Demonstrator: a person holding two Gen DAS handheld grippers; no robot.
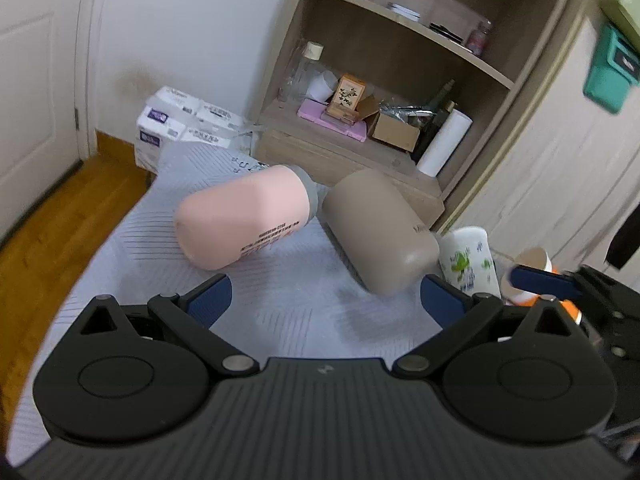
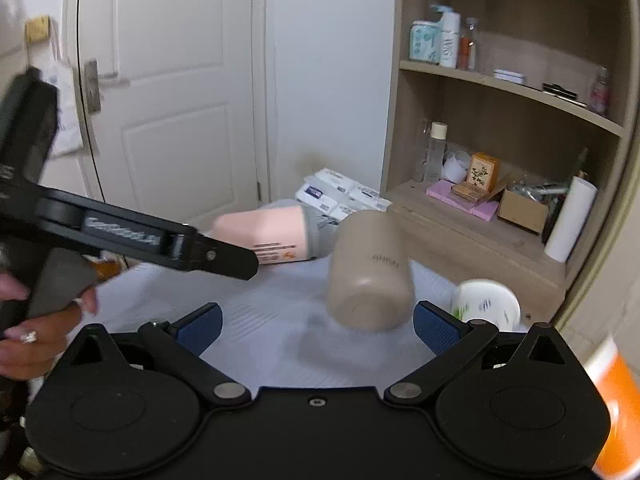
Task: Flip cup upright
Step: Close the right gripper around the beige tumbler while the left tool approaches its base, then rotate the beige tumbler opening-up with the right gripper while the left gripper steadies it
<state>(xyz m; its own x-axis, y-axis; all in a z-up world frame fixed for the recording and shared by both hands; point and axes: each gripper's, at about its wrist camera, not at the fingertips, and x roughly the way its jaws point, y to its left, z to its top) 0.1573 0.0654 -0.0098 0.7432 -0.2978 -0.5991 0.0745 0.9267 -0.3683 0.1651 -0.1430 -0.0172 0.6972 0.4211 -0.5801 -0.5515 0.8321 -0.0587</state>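
Note:
A pink cup (image 1: 244, 216) with a grey lid lies on its side on the white quilted mat (image 1: 280, 304). A taupe cup (image 1: 380, 232) lies on its side beside it, bottom toward me. In the right wrist view the pink cup (image 2: 272, 236) is far left and the taupe cup (image 2: 370, 276) is just ahead. My left gripper (image 1: 324, 300) is open and empty, short of both cups. My right gripper (image 2: 318, 324) is open and empty, close to the taupe cup's bottom. The left gripper's body crosses the right wrist view at left.
A white cup with green print (image 1: 470, 260) and an orange-and-white cup (image 1: 536, 276) stand at the mat's right. A wooden shelf unit (image 1: 400, 92) with bottles, boxes and a paper roll is behind. Tissue packs (image 1: 184, 124) sit by the wall. A white door is left.

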